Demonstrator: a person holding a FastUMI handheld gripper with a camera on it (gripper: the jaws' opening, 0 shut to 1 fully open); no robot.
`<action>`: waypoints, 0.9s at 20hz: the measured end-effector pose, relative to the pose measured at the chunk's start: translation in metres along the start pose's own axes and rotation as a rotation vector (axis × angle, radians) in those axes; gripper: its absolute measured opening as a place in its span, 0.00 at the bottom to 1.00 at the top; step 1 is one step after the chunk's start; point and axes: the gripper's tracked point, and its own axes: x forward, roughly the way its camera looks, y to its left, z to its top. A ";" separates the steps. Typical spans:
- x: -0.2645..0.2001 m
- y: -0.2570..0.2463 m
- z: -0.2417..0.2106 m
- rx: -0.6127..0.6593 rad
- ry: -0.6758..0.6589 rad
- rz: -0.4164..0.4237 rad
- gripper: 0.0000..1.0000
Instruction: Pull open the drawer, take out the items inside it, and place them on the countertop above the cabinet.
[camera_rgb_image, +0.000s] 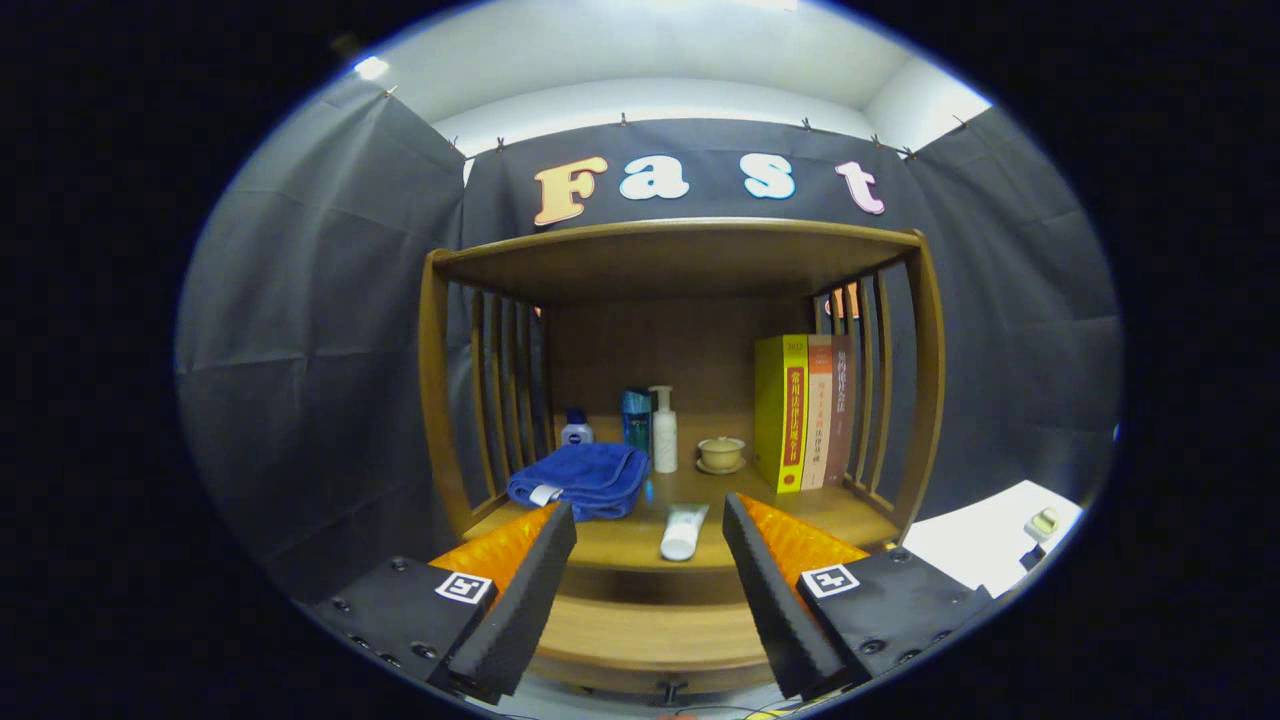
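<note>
With fingers spread, tool (648, 560) faces tube (683, 531) on countertop (620, 545).

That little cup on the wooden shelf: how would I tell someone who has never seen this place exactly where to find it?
Look inside the wooden cabinet, on its countertop, well beyond the open hand-held gripper. The cup stands between a white pump bottle and a yellow book. It alone is a pale, squat bowl shape on a saucer.

drawer front (650, 630) partly behind gripper (650, 520) fingers, book spines (815, 410) too small to read
</note>
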 end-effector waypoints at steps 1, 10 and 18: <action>-0.008 -0.002 -0.010 0.014 -0.008 -0.009 0.97; -0.052 -0.003 -0.071 -0.064 -0.057 -0.068 0.96; -0.053 -0.006 -0.123 0.004 -0.010 -0.061 0.96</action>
